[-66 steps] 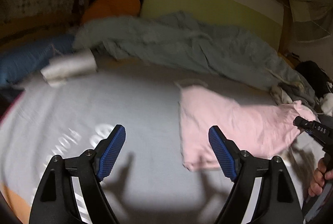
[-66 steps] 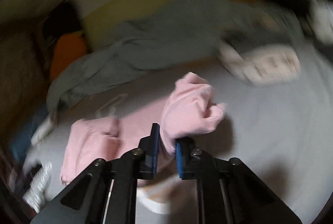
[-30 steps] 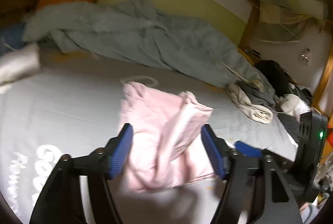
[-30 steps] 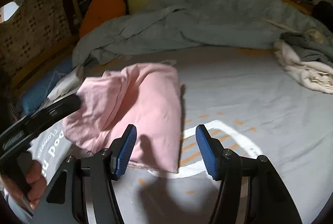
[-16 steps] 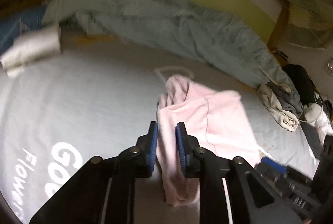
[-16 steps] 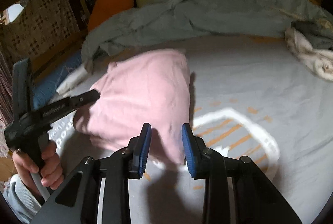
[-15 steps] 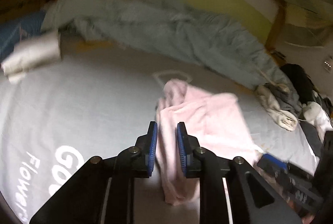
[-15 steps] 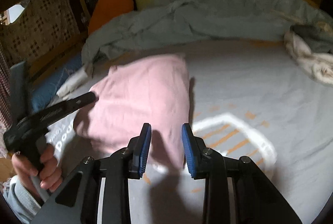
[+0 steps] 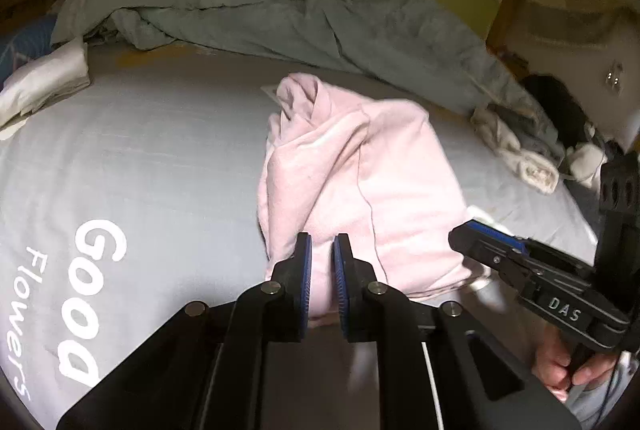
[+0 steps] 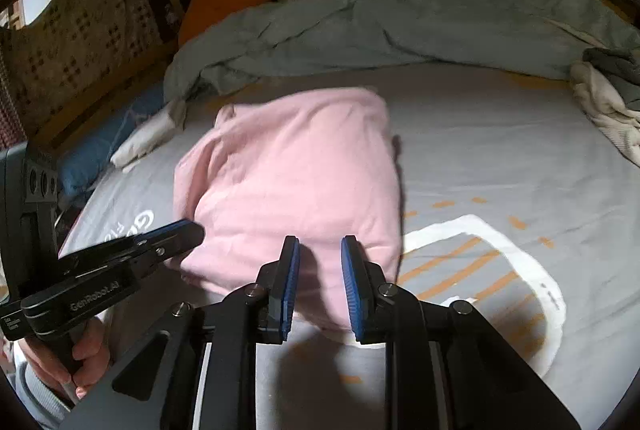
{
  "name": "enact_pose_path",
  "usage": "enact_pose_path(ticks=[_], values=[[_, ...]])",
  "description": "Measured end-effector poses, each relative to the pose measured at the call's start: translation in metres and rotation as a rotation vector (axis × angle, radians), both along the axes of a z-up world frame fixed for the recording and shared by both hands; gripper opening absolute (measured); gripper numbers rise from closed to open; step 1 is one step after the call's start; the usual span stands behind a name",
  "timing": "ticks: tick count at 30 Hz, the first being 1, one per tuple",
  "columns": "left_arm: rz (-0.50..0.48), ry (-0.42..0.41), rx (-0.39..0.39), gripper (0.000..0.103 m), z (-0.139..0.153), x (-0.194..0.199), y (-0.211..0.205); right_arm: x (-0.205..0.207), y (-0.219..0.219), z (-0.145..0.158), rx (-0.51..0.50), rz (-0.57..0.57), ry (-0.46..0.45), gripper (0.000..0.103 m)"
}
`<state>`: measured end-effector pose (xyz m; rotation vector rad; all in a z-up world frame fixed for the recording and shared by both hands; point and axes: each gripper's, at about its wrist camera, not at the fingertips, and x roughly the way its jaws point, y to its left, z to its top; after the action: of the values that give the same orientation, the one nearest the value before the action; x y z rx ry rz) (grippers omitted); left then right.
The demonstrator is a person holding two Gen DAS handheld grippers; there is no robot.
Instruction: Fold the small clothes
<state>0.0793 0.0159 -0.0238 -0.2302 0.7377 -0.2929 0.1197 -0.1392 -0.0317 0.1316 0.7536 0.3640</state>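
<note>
Left wrist view: the left claw [image 9: 320, 272] has just been closing and now pinches the near edge of the pink garment [image 9: 376, 186], which lies half-folded on the grey bed [image 9: 160, 158], likely to lift that hem for another fold

Right wrist view: the right claw [image 10: 320, 274] has also been closing, its pads narrowly apart around the garment's other near corner, so both ends can rise evenly

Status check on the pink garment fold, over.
Left gripper shut on pink garment, near edge. Right gripper: jaws just closing, fabric between. Nothing in the way.
</note>
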Motion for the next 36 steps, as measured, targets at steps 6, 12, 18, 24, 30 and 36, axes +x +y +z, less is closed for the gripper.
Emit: enact_pose_path(ticks=[6,12,18,24,30,36], values=[[-0.021,-0.105,0.044,0.011,0.04,0.007,-0.014,0.023,-0.002,0.035,0.016,-0.041,-0.08,0.023],[0.056,0.017,0.094,0.011,0.027,0.073,-0.015,0.094,0.008,0.035,0.058,-0.09,0.025,0.023],[0.062,0.095,0.111,0.01,-0.003,0.082,-0.008,0.122,0.008,-0.005,0.089,-0.077,0.178,0.023],[0.026,-0.01,0.026,0.068,0.025,0.04,0.005,0.086,-0.015,0.023,0.134,-0.069,0.096,0.057],[0.025,0.183,-0.218,0.077,0.007,0.033,0.029,0.055,-0.045,0.02,0.23,-0.036,0.173,0.066],[0.047,0.243,-0.357,0.077,-0.019,0.031,0.037,0.058,-0.056,-0.022,0.373,-0.034,0.308,0.066]])
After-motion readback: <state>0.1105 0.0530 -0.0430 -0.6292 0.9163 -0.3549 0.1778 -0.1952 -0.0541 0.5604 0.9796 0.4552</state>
